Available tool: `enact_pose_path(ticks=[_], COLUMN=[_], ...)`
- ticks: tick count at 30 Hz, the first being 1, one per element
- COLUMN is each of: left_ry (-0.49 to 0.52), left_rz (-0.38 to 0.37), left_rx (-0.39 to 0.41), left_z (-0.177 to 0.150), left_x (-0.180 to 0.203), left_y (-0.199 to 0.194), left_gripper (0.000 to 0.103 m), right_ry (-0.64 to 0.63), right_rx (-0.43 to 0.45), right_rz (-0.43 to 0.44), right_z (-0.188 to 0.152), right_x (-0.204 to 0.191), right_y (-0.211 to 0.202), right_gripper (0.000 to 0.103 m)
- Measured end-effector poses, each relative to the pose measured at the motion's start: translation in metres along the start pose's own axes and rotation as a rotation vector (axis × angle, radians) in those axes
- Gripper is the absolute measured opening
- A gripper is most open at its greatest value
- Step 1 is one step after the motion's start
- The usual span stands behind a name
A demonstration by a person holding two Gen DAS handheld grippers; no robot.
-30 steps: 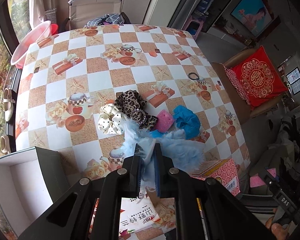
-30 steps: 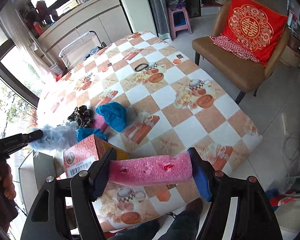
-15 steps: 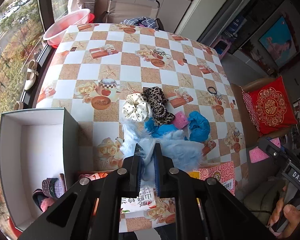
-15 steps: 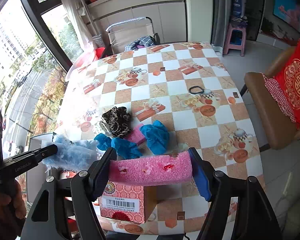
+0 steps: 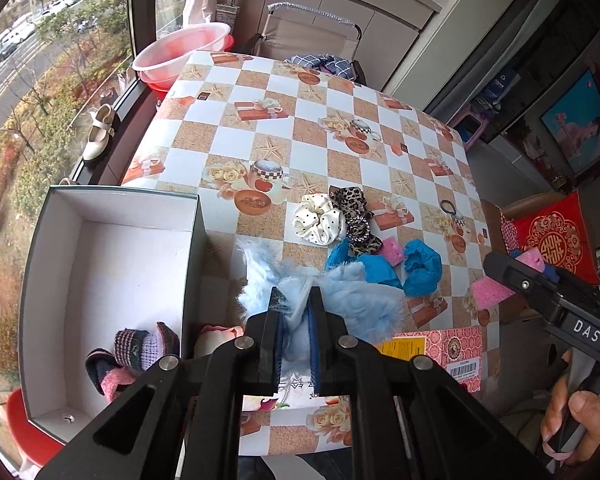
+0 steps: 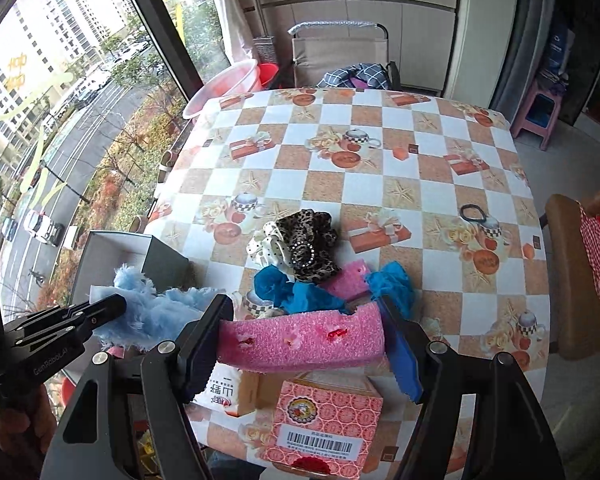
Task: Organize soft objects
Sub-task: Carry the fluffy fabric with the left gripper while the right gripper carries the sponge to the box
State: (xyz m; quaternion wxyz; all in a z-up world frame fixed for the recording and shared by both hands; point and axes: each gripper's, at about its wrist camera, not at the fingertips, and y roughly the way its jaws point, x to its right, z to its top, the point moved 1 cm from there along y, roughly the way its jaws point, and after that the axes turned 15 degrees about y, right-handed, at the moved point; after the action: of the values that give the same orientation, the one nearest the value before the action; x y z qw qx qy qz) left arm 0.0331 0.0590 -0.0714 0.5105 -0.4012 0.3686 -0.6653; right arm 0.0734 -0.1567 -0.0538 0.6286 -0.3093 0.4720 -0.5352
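A room with a tall window onto a street, pale cabinets and a folding chair at the far end holds a counter [image 5: 228,148] covered in a checkered cloth printed with cups, roses and gift boxes. Beside the counter's near left edge stands an open white-lined box [image 5: 112,264], with knitted striped pieces [image 5: 136,350] lying in its near corner. A pink printed carton [image 6: 324,428] sits at the counter's near edge. Mid-counter lies a cluster of soft things: blue crumpled cloths [image 5: 420,266], a cream dotted scrunchie [image 5: 318,224], a leopard-print scrunchie [image 5: 352,212] touching it, and a small pink sponge [image 5: 392,250] between them. A black hair tie [image 6: 474,214] lies well apart to the right.

The left hand-held gripper [image 5: 294,308] is clamped narrow on a fluffy light-blue piece [image 5: 352,304], held above the counter just beside the box wall. The right hand-held gripper [image 6: 304,332] holds a long pink foam block [image 6: 300,342] by its two ends, jaws spread, above the carton.
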Motion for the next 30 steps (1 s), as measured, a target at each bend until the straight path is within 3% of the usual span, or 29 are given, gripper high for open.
enact_pose_path(ticks=[17,30], left_ry=[-0.091,-0.228], left_rz=[0.044,0.122], left_rx=[0.038,0.078], left_z=[-0.037,-0.065], left_x=[-0.036,-0.088], left_y=[-0.033,-0.063], left_gripper=[0.012,0.012], right_ry=[-0.143,-0.265], right_rx=[-0.088,-0.125], right_rz=[0.052,0.104], right_z=[-0.033,-0.046], right_x=[-0.065,-0.123], right_y=[0.014,0.022], right_gripper=[0.073,0.073])
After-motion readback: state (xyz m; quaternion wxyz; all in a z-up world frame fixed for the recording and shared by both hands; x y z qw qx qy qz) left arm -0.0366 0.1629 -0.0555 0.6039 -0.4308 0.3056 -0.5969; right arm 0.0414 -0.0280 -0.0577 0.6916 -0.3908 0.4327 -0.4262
